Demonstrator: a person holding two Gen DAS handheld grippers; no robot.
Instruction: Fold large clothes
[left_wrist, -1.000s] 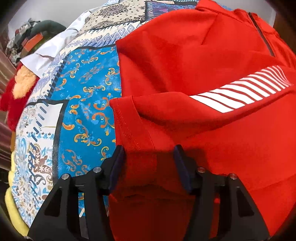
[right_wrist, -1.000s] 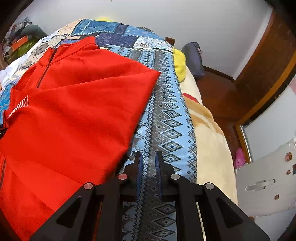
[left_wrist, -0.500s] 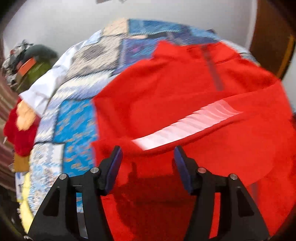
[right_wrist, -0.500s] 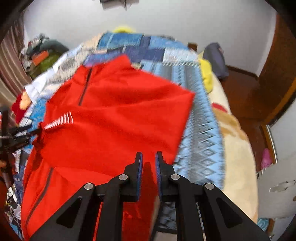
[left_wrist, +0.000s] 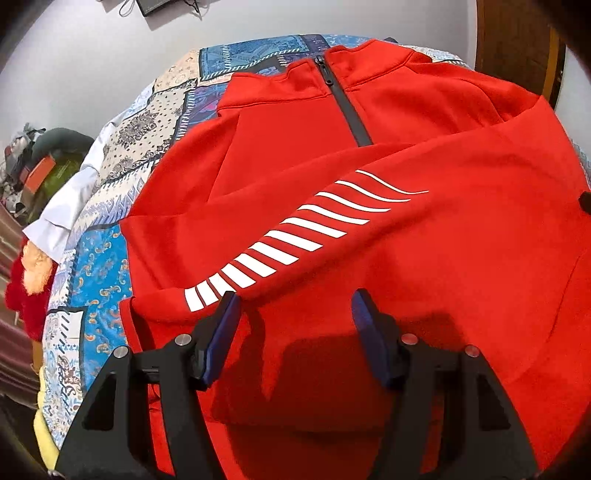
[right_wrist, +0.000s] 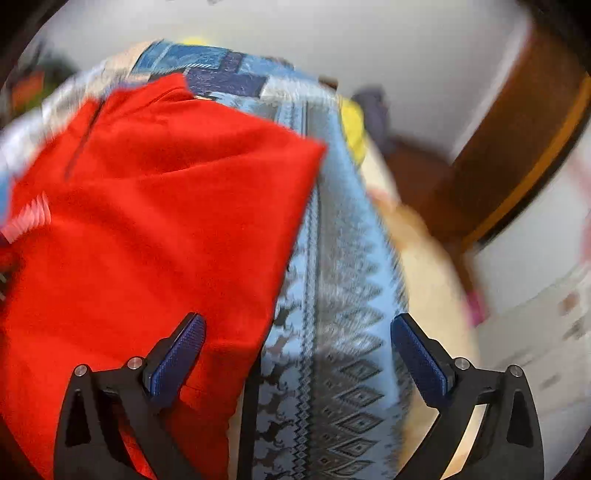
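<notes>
Patchwork bedspread (left_wrist: 99, 266) carried the red jacket (left_wrist: 369, 229), lengthwise ahead of my spread, empty left tongs (left_wrist: 293, 314); right tongs (right_wrist: 295, 343), spread empty, straddled its right edge.

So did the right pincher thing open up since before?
Yes. The right gripper was shut; its fingers now stand wide apart, one over the red jacket, one over the blue bedspread.

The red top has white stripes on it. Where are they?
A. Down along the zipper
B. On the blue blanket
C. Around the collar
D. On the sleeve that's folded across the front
D. In the left wrist view the white stripes run along the sleeve laid across the front of the red top, below the zipper and collar.
</notes>
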